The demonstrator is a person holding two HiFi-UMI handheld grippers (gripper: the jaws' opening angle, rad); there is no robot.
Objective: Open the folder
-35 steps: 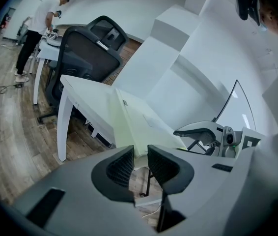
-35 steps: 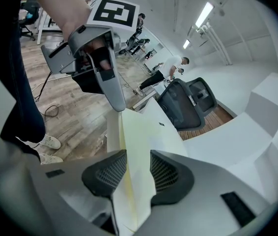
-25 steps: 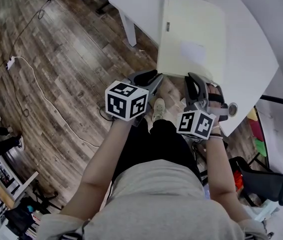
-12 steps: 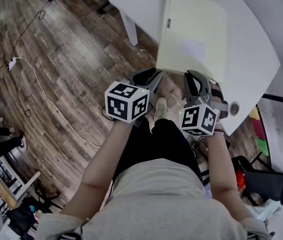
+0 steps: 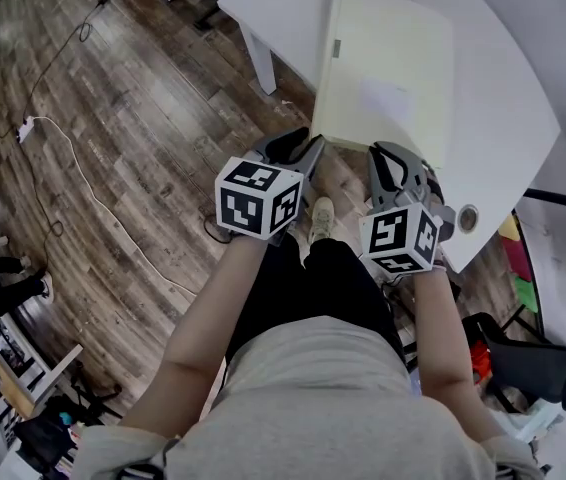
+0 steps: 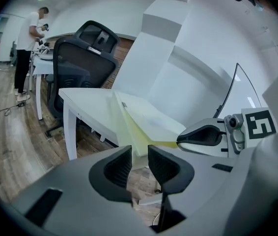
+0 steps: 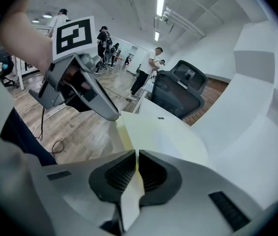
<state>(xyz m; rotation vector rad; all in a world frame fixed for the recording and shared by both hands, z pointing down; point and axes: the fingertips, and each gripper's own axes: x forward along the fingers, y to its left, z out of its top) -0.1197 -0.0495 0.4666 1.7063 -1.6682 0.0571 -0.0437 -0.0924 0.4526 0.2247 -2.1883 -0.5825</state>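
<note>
Pale yellow folder (image 5: 388, 73): near edge now pinched

We see the right gripper (image 7: 136, 154) has just been closing, and its pads now nip the folder's thin near edge. The folder lies shut at the white table's (image 5: 503, 98) near edge. The left gripper (image 6: 140, 154) gapes empty beside it. We judge that lifting the cover comes next.

Left gripper (image 6: 139, 157) slightly apart, right gripper (image 7: 136, 161) just closing on folder (image 7: 164, 137) edge.

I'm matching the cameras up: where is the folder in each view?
Head view: folder upper right of centre, on the white table.
Left gripper view: folder at centre, white table to its left.
Right gripper view: folder lower centre, white table beyond it.
Shared landmark: the white table.
</note>
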